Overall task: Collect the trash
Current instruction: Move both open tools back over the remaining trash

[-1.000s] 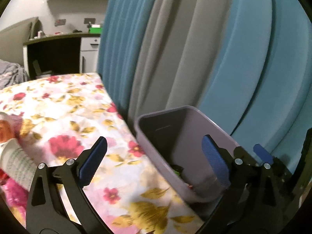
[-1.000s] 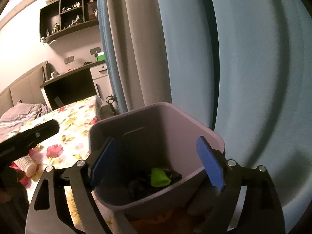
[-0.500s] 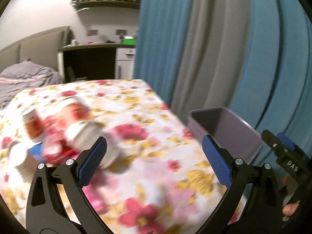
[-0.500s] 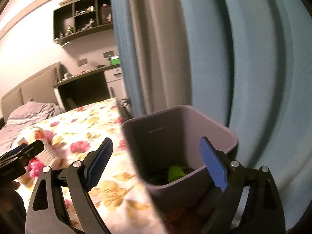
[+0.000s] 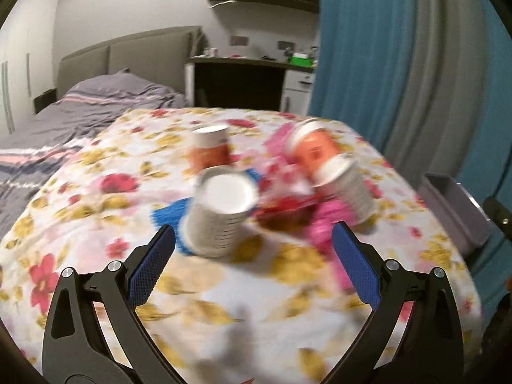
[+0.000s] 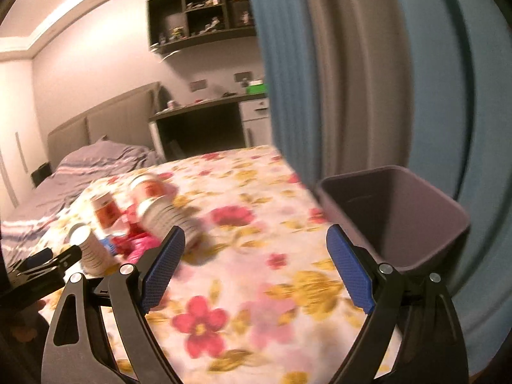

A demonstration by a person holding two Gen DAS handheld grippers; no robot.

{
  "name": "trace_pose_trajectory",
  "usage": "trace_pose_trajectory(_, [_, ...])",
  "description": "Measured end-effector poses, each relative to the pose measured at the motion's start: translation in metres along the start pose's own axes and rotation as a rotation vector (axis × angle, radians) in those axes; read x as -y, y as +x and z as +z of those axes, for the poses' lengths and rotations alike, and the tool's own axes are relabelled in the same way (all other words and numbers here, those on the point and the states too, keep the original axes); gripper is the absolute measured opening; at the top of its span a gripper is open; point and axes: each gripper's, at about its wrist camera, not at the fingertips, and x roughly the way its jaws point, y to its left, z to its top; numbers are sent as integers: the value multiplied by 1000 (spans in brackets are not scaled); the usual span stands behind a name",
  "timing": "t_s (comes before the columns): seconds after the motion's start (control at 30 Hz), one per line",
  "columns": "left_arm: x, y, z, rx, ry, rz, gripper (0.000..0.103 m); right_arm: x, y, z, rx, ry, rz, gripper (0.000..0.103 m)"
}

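Trash lies in a blurred pile on the floral cloth [image 5: 224,288]: an upturned white paper cup [image 5: 217,214], an orange cup [image 5: 211,148] behind it, a tipped orange cup [image 5: 316,150], a tipped white cup [image 5: 352,188], red and pink wrappers [image 5: 288,211]. My left gripper [image 5: 252,268] is open and empty, just short of the upturned cup. My right gripper [image 6: 256,272] is open and empty over the cloth, the pile [image 6: 140,217] to its left. The purple bin [image 6: 393,214] stands at the table's right edge; it also shows in the left wrist view [image 5: 454,208].
Blue and grey curtains [image 6: 368,80] hang behind the bin. A bed with grey bedding [image 5: 80,115] lies beyond the table on the left. A dark desk [image 5: 243,83] and wall shelves [image 6: 198,9] are at the back. The left gripper [image 6: 38,272] shows at the right wrist view's left edge.
Both grippers have swung left, away from the bin and toward the trash pile on the cloth. The pile now sits centred before the left gripper. Both jaws stayed open.
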Motion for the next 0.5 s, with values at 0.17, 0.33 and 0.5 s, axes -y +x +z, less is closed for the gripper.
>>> trace_pose_trajectory(0.17, [-18, 11, 1, -21, 1, 14, 97, -29, 9, -5, -25, -38, 41, 87])
trace_pose_trajectory(0.33, [-21, 33, 7, -52, 12, 29, 97, -46, 15, -8, -42, -62, 61, 87])
trace_pose_trajectory(0.5, [-21, 50, 9, -74, -6, 21, 91, -56, 23, -7, -60, -86, 74, 87])
